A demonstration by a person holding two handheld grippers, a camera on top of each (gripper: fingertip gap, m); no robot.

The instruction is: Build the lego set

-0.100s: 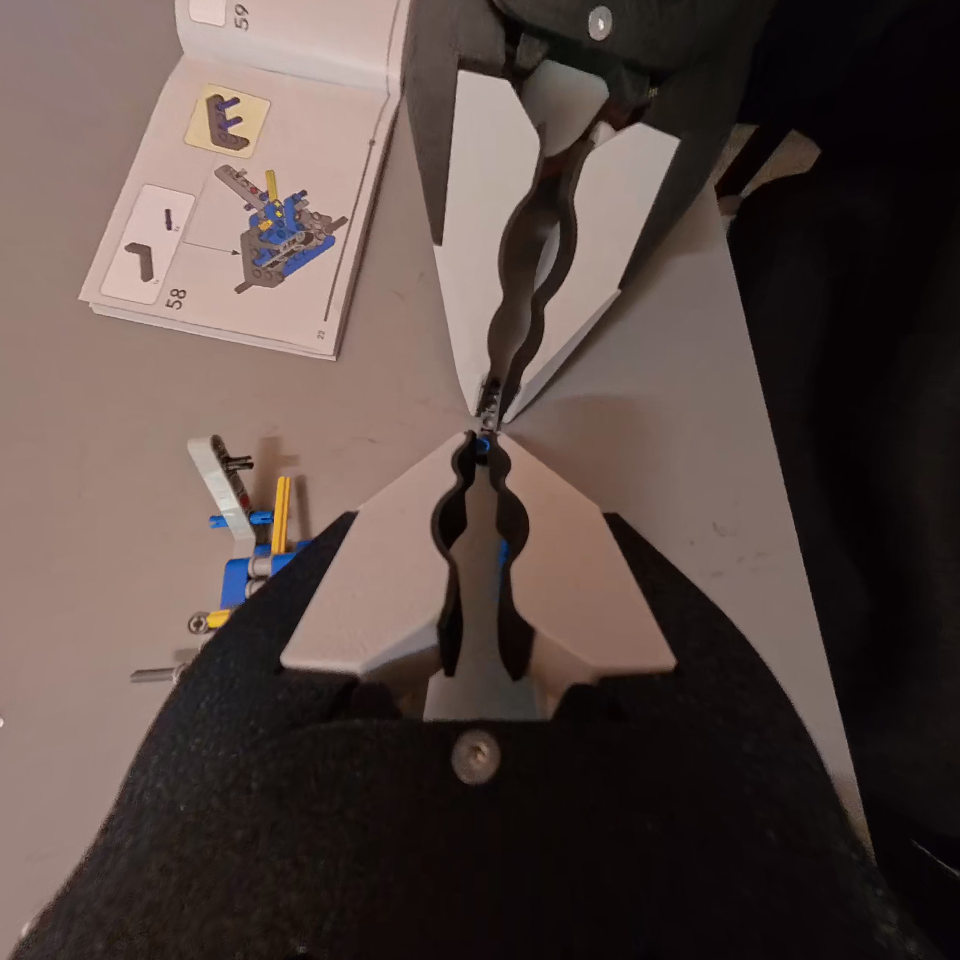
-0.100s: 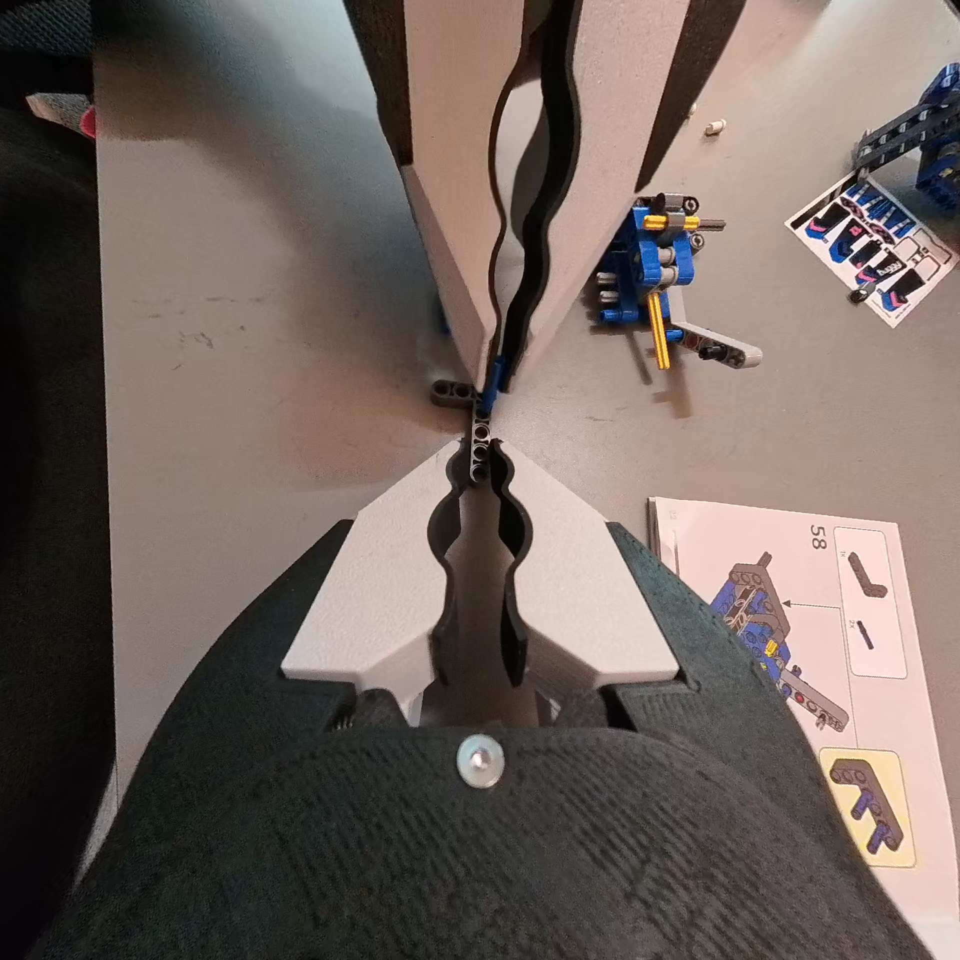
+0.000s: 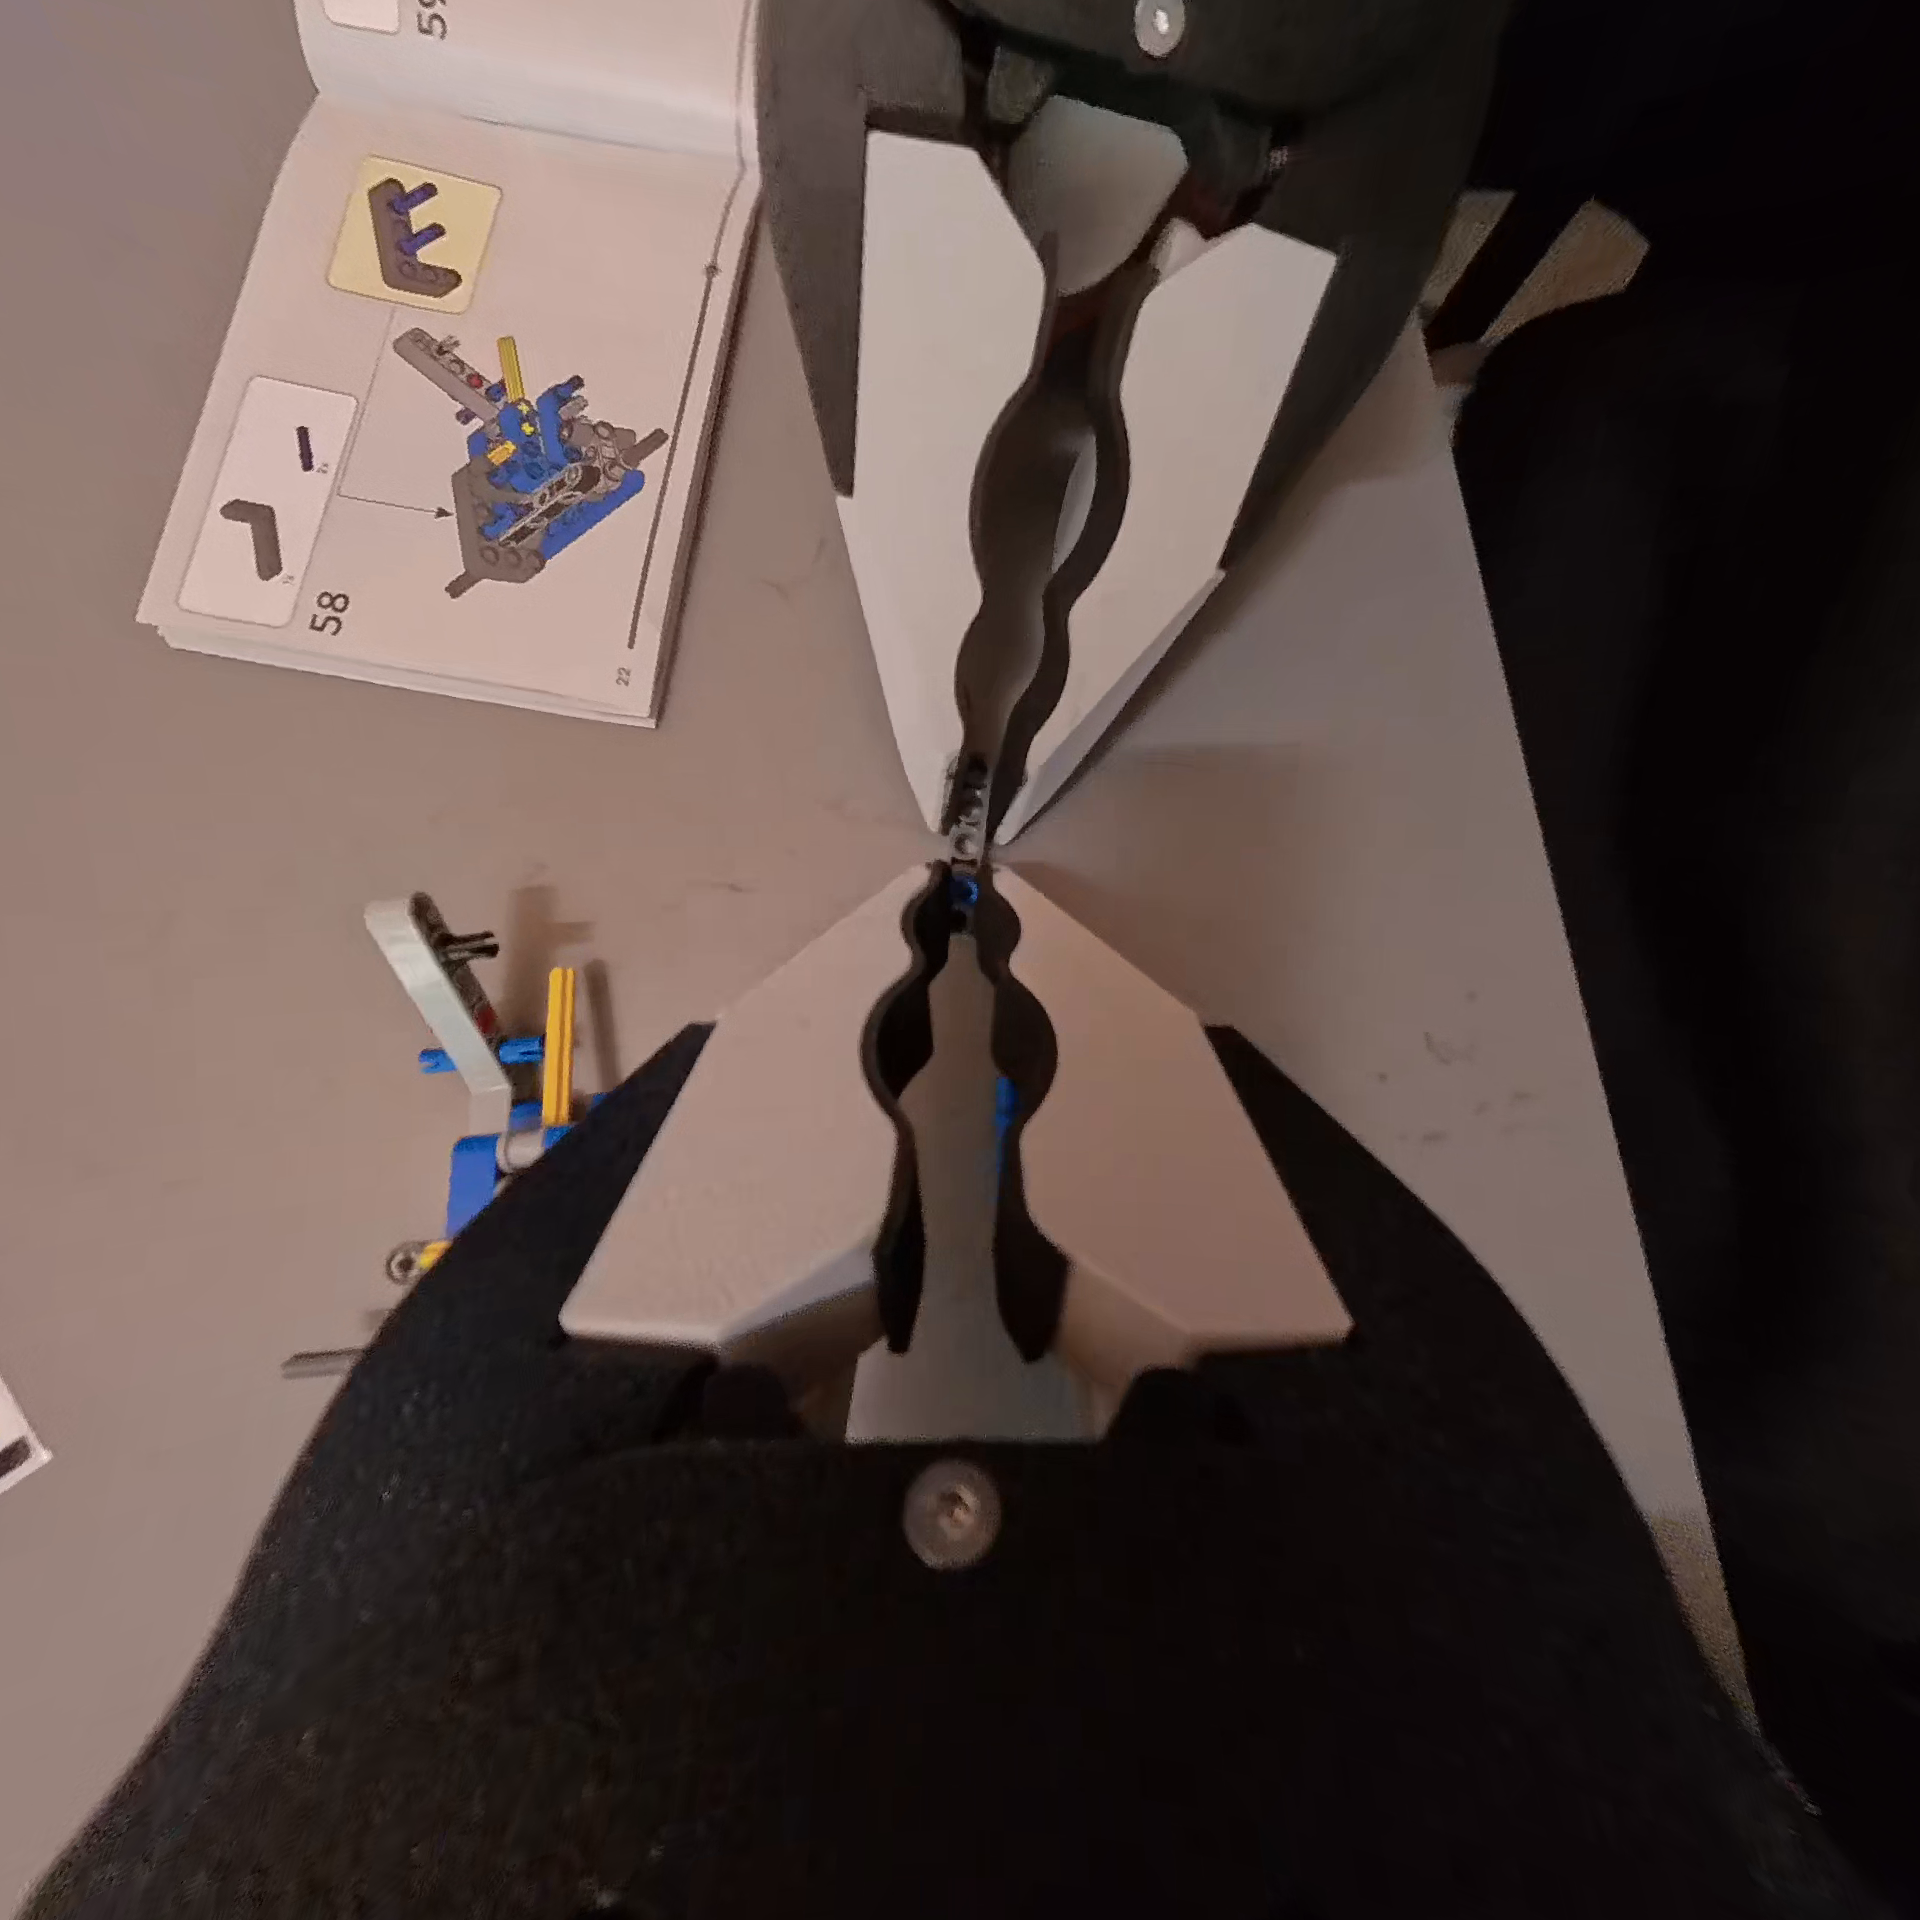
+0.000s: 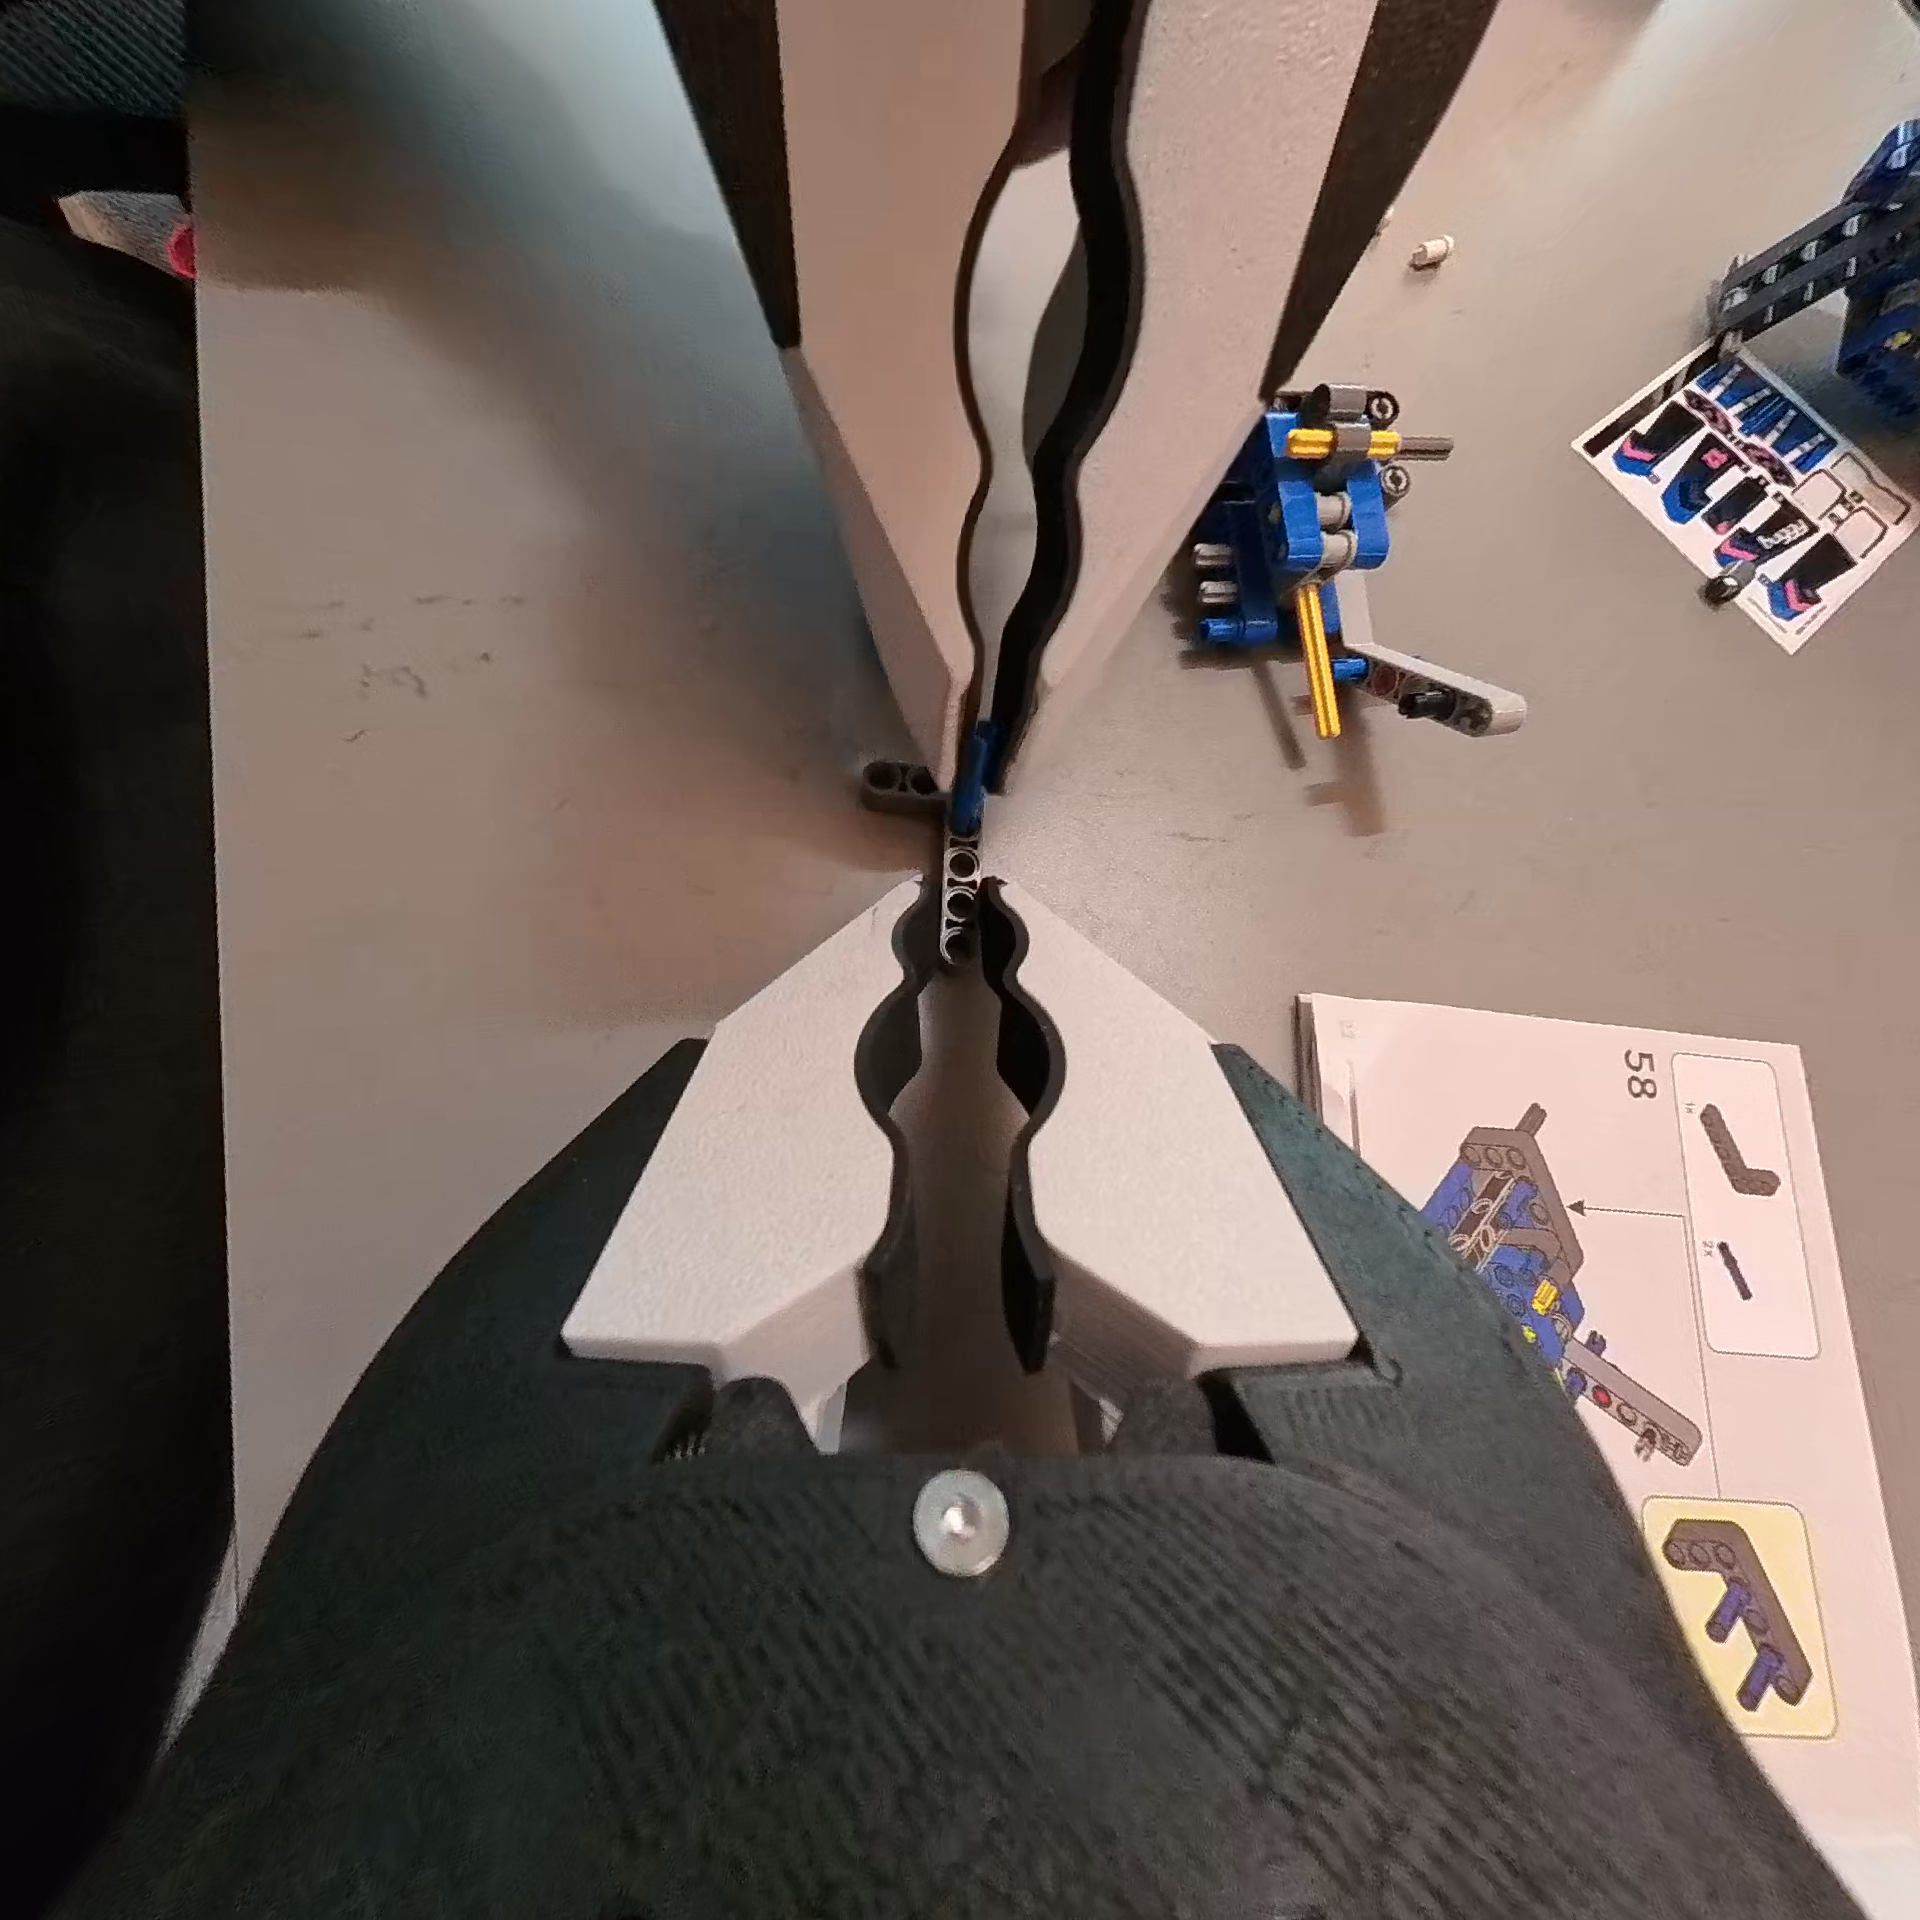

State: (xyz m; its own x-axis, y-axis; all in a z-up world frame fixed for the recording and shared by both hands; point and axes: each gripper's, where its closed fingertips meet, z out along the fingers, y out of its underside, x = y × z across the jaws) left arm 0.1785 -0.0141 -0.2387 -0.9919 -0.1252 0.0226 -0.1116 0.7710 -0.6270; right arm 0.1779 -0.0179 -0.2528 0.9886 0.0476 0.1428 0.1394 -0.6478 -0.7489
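My two grippers meet tip to tip above the grey table. My left gripper is shut on a small blue pin. My right gripper is shut on a dark grey angled beam with round holes, whose short arm sticks out to the left. In the right wrist view, the left gripper comes down from the top with the blue pin at the beam's elbow. I cannot tell if the pin is inside a hole. In the left wrist view, the right gripper comes from the top.
A partly built blue, grey and yellow model lies on the table. The open instruction booklet lies beside it. A sticker sheet, another blue build and a small white piece lie farther off. The table edge is close. My left and right fingertips are right by each other. It is some 20 cm from my left tips to the small white piece.
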